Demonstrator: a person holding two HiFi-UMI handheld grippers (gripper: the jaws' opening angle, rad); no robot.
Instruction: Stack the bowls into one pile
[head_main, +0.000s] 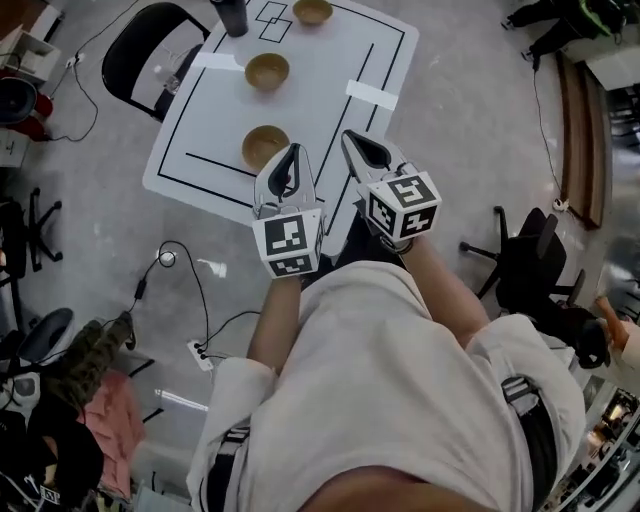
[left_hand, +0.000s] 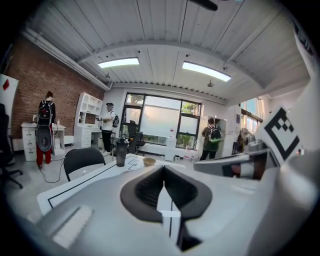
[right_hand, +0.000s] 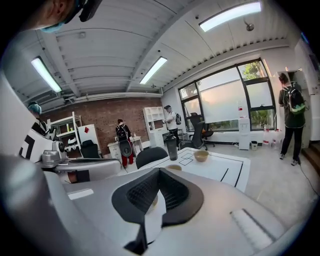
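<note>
Though closed, left tool (head_main: 293, 152) near bowl (head_main: 264, 146).

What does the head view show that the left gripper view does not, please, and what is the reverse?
Only the head view: the near bowl, the middle bowl and the person's lap. Only the left gripper view: ceiling lights, windows and standing people. Both: the white table, far bowl, dark bottle and black chair.
</note>
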